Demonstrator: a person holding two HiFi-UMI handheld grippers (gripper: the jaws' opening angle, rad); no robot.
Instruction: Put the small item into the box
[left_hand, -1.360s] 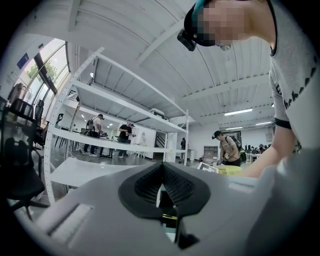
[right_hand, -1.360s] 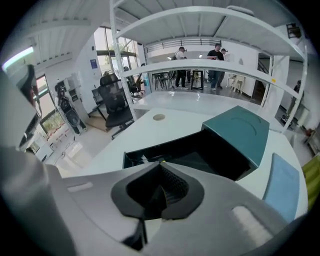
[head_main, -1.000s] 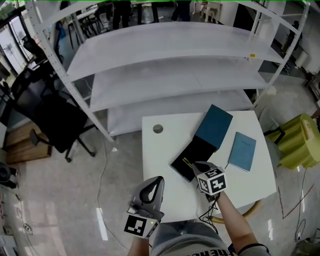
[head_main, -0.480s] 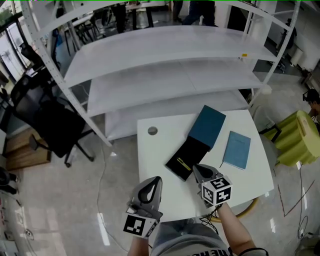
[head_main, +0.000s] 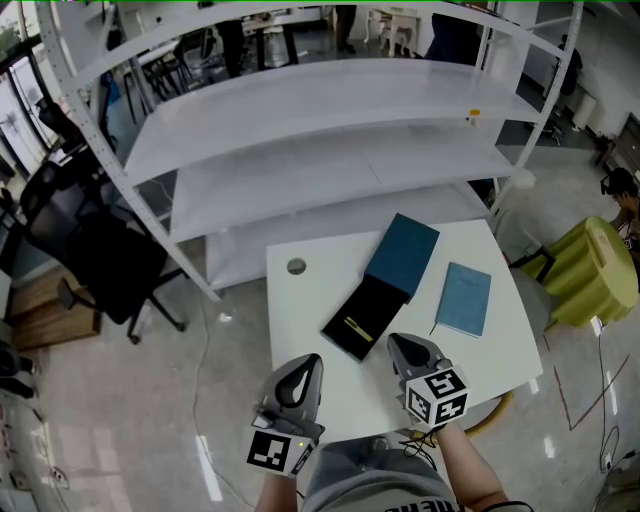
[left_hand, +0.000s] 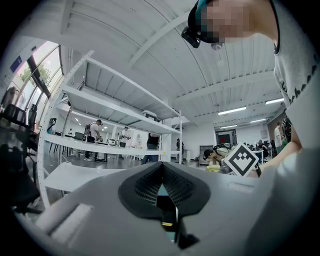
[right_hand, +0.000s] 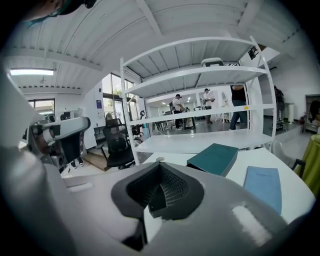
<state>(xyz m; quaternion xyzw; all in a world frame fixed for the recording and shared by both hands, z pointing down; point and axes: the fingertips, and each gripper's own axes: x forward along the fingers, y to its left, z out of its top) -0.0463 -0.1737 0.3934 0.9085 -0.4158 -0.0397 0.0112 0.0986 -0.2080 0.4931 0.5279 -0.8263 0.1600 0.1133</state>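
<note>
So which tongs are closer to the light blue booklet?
Right. The right tongs are just short of the booklet, to its left; the left tongs are farther left, by the table's near edge.

My right gripper (head_main: 401, 345) has withdrawn from over the open black box (head_main: 372, 303) toward my body and now sits clear of it.

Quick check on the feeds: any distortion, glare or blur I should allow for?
Head view: sharp and evenly lit, though the shelves bow from the wide lens and the floor shows glare streaks. Left gripper view: heavy fisheye, dark corners, jaws soft close up. Right gripper view: same fisheye; box and table crisp, jaws blurred.
</note>
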